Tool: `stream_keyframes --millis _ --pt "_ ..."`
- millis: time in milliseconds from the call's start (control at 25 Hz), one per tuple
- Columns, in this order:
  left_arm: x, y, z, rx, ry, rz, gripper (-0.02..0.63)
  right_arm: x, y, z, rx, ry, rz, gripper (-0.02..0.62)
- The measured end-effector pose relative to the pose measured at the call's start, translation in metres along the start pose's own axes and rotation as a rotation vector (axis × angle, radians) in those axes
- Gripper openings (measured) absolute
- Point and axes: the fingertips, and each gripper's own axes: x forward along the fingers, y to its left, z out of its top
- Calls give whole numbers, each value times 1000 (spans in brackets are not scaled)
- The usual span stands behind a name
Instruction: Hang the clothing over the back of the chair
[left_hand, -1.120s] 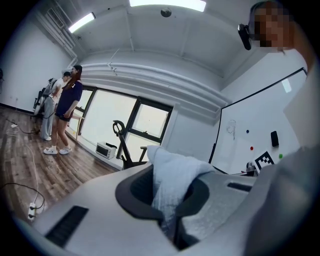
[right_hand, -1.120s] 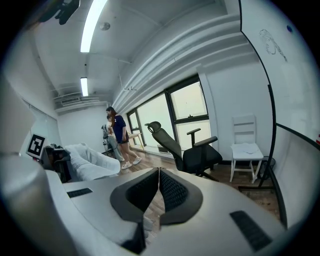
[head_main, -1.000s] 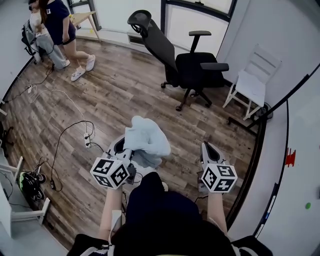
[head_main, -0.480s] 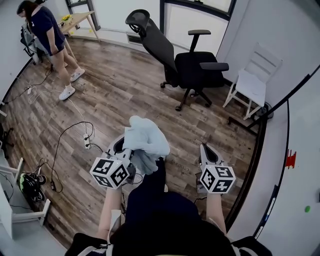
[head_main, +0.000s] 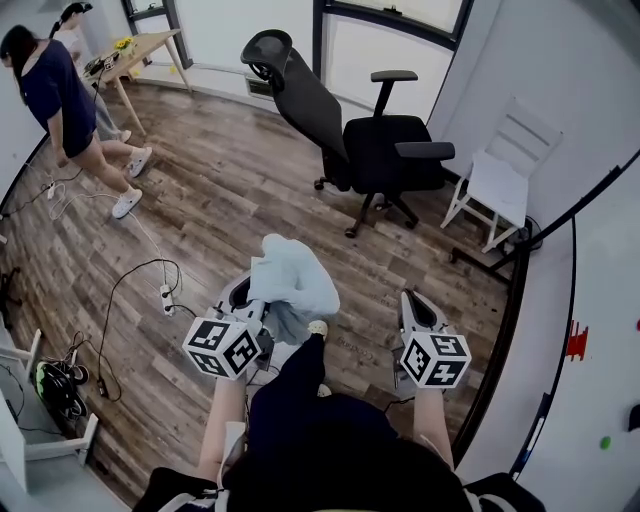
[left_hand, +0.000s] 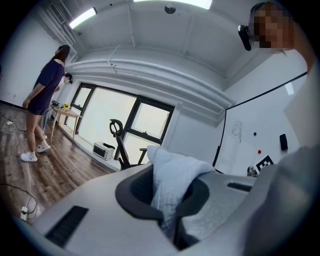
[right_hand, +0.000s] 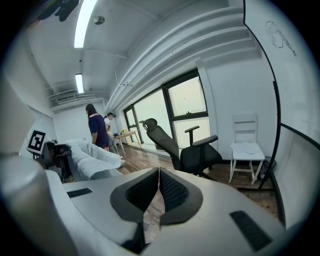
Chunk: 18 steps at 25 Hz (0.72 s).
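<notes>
The left gripper (head_main: 245, 298) is clamped on the pale blue clothing (head_main: 292, 278), which bunches up above its jaws. The right gripper (head_main: 414, 308), near it, has its jaws together on nothing. The black chair (head_main: 375, 150) stands well apart on the wood floor (head_main: 230, 190), and a person (head_main: 55, 95) is at the floor's far left corner.
</notes>
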Motion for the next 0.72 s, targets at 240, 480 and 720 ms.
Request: stream_keyframes --millis 240,480,720 --pt "42 30 25 -5 -7 1 18 47 -6 39 -14 -18 -3 31" --pt "86 50 46 11 -10 -18 18 87 -14 72 -16 -39 -16 31" --pt "122 73 57 11 -7 -24 18 126 -18 89 -23 -34 -18 31"
